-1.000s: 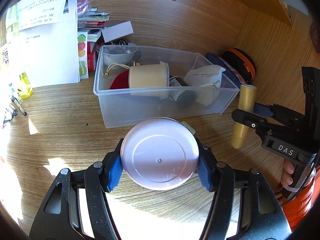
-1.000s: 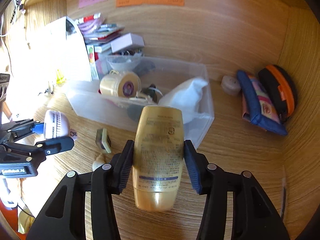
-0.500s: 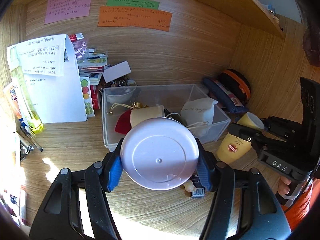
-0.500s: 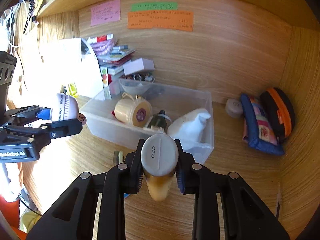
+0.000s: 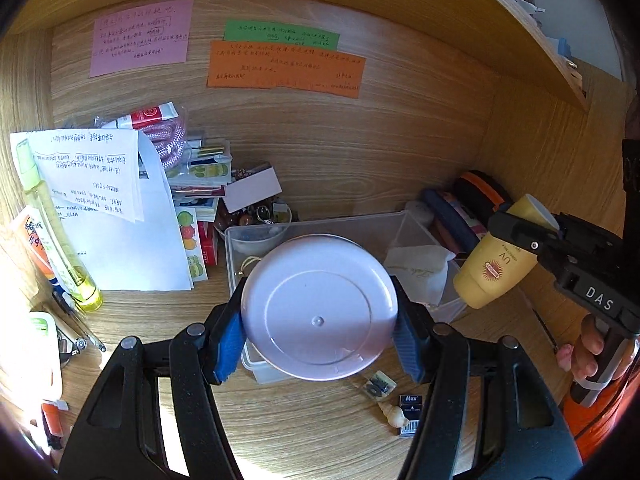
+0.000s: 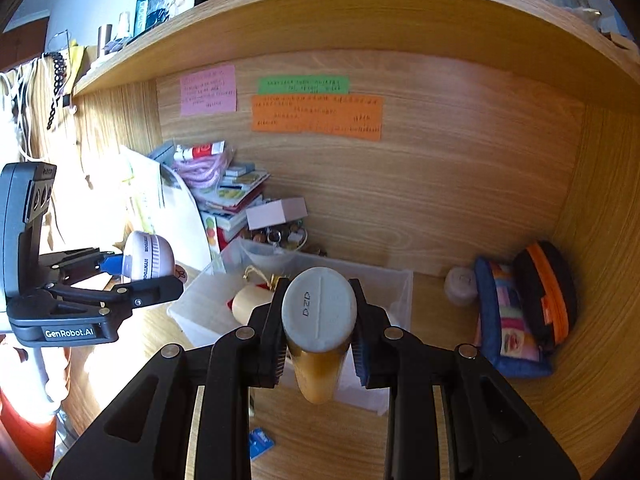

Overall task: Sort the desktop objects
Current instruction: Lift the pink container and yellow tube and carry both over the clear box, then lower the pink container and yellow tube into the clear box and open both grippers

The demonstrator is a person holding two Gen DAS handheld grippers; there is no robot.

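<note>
Wooden counter point(image 5: 320, 432) below: the left hand-held gripper point(image 5: 318, 338) pinches a rigid, slick round white plastic jar point(image 5: 318, 308) by its sides; the right hand-held gripper point(image 6: 320, 334) squeezes a soft yellow sunscreen tube point(image 6: 318, 364) mid-body above the clear plastic bin point(image 6: 396, 280).

2 close wrist views, angled down toward the shared clear bin point(image 5: 404, 220) and back wall point(image 6: 440, 184)

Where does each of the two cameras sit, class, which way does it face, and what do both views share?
Left wrist: sits on the left tool, faces the desk's back wall past its white jar; shows its black fingers, plus fingertips of the person's right hand.
Right wrist: sits on the right tool, faces the same wall past its yellow tube; shows the left tool at left.
Shared: clear bin, coloured notes, pouches.
</note>
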